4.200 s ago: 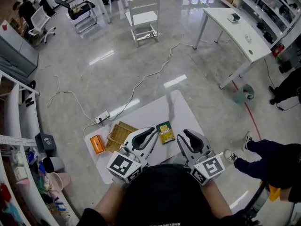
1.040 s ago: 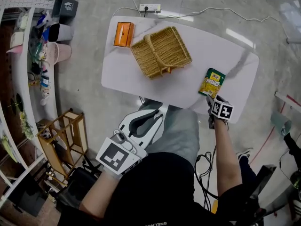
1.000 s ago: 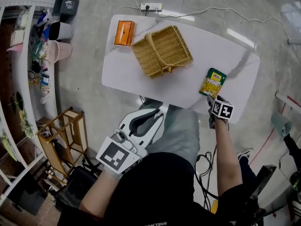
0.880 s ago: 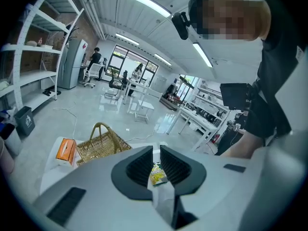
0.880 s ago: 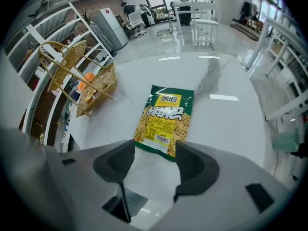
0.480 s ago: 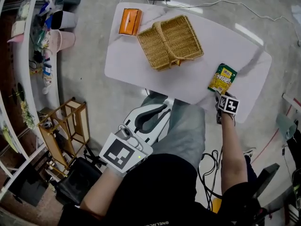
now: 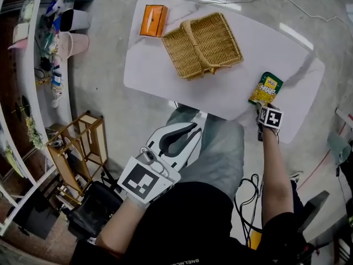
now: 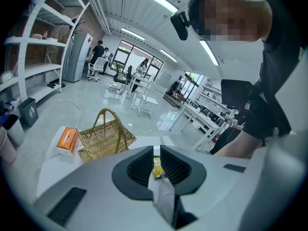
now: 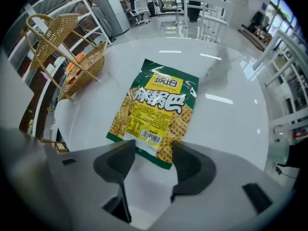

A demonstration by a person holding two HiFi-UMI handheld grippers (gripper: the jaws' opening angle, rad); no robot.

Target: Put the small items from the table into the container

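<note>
Straddling the snack packet [image 9: 155, 110] at lower centre, the right tool [image 9: 151, 152] gaped wide to grasp it, the left tool [image 8: 157, 163] idling closed.

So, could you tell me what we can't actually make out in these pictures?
Snack packet: near edge partly behind the right hand-held gripper in its own view; in the head view its marker cube covers the jaws, so contact is unclear.
Orange box: print too small in every view.
Table: near part blocked by the body of the left hand-held gripper in its own view.
</note>
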